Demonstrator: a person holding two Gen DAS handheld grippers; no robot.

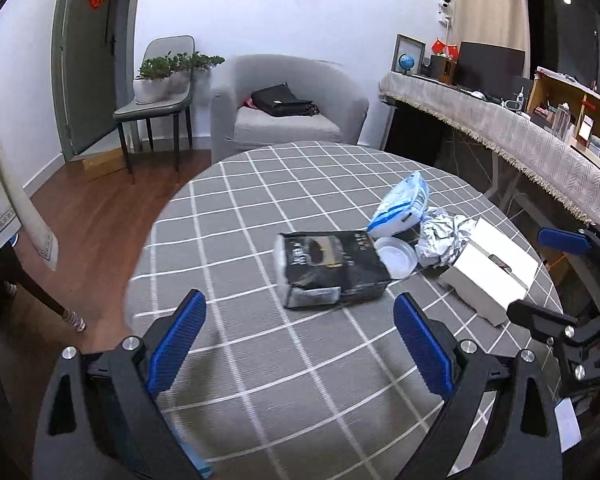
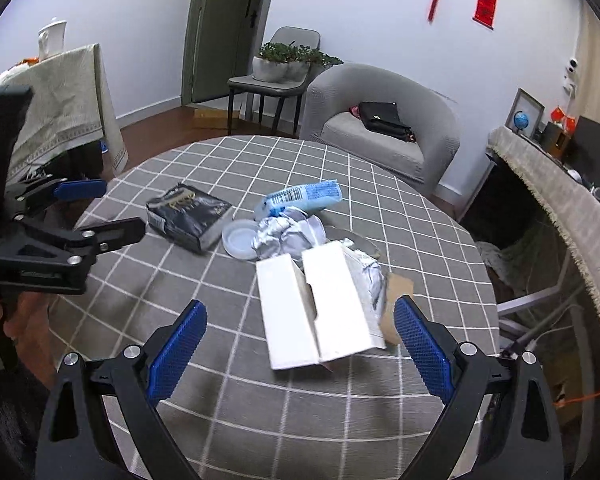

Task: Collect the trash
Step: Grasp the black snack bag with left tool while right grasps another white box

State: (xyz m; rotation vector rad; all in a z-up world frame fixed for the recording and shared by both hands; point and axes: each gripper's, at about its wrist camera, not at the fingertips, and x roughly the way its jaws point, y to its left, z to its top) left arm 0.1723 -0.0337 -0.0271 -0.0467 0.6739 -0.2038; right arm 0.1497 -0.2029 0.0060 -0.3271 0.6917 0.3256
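Nothing looks collected yet: every piece of trash in view lies loose on the checked bench (image 2: 228,420), and no bin or bag for it shows in either view.

Nearest, the right gripper (image 2: 298,354) hangs low over the bench with its blue pads wide apart and nothing between them. The white box (image 2: 312,312), flaps open, lies just ahead of those pads, so by my reading it is the likely first pick. A scrap of brown cardboard (image 2: 398,304) sits touching the white box on its right side.

The left gripper (image 1: 300,344) is likewise spread open and empty, hovering to the left of the white box (image 1: 488,270) and facing the black packet (image 1: 328,270), which lies well apart from the box on that same left side.

Just beyond the white box is the crumpled foil (image 2: 286,232), pressed against the box's far edge. The small plastic lid (image 2: 240,240) lies flat between the foil and the black packet (image 2: 188,216), touching the foil. Behind the foil, farthest from the white box, the blue and white wrapper (image 2: 300,198) leans over the heap.

So the whole job seems still ahead: six pieces to lift, with both grippers only poised. Where the trash must go I cannot tell, since the pictures show no container.
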